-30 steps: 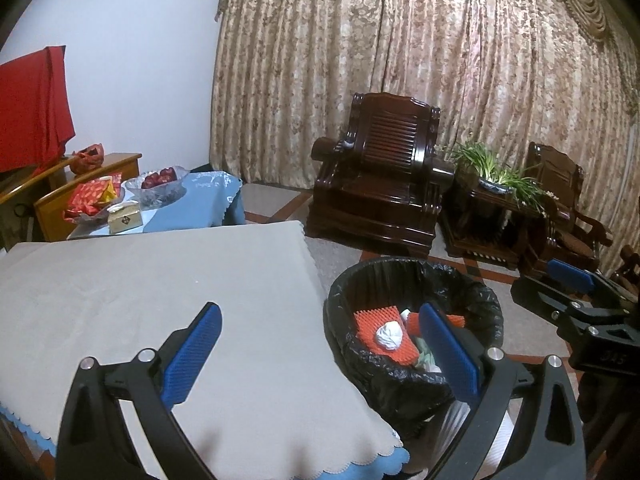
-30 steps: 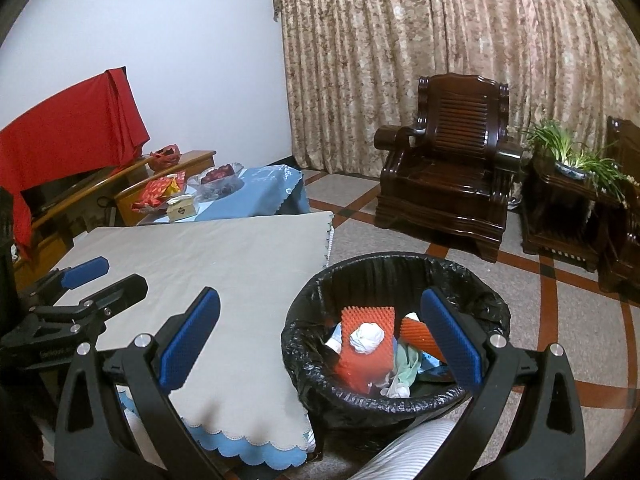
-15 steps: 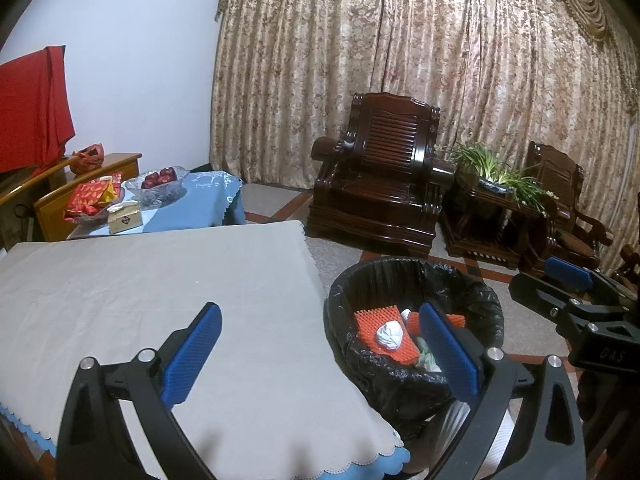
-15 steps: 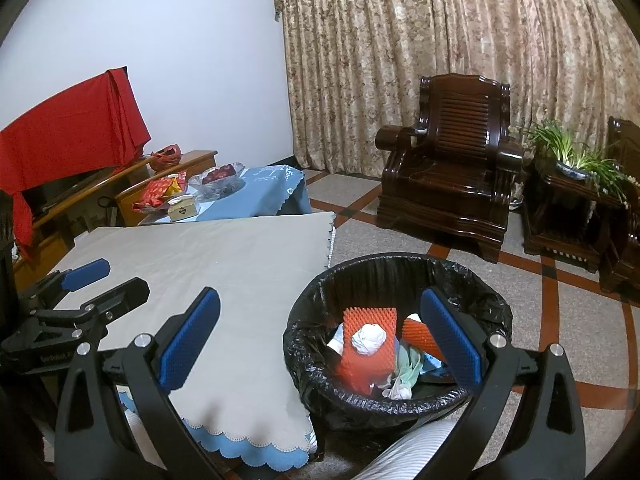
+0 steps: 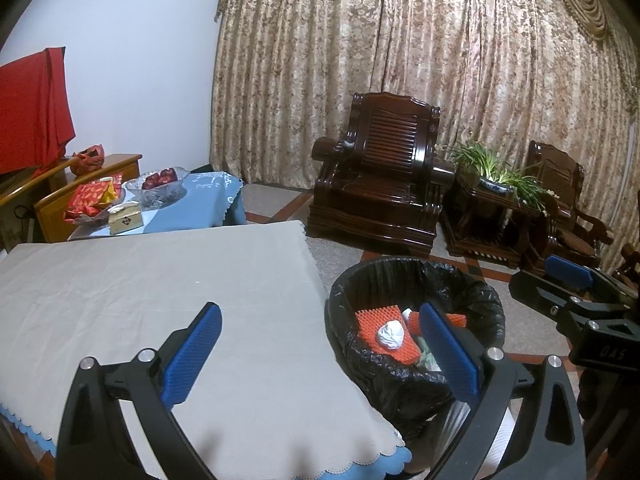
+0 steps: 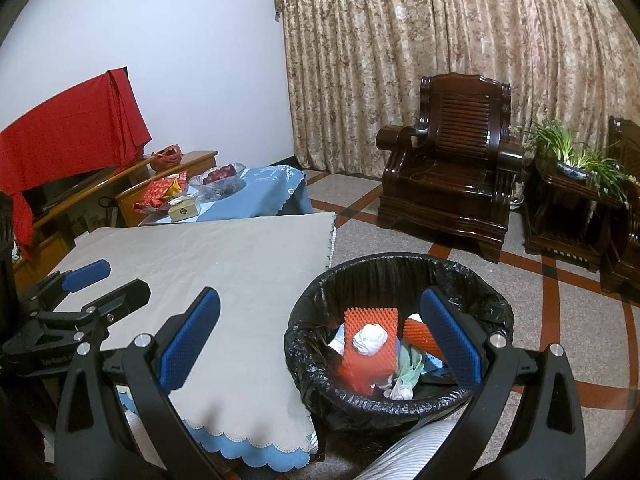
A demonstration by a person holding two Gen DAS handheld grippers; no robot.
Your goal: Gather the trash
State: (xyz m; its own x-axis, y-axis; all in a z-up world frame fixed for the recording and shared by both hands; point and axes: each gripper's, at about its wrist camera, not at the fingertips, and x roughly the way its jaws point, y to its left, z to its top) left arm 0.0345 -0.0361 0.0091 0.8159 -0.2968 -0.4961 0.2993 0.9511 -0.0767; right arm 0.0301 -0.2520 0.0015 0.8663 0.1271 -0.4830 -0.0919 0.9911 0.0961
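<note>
A black-bagged trash bin [image 5: 416,276] [image 6: 400,268] stands on the floor at the table's right edge. In it lie orange foam netting [image 5: 376,318] [image 6: 370,350], a crumpled white tissue [image 5: 391,333] [image 6: 371,338] and other scraps. My left gripper [image 5: 320,344] is open and empty over the table's near right corner. My right gripper [image 6: 320,340] is open and empty above the bin's left rim. Each gripper shows in the other's view, the right one [image 5: 568,276] and the left one [image 6: 86,280].
The table carries a beige cloth [image 5: 160,280] [image 6: 224,256]. Behind it a blue-clothed low table [image 5: 200,196] holds a fruit bowl, red packets and a small box. A dark wooden armchair [image 5: 384,172], a plant stand [image 5: 492,184] and curtains stand at the back.
Both grippers have drifted very slightly; nothing was picked up or dropped.
</note>
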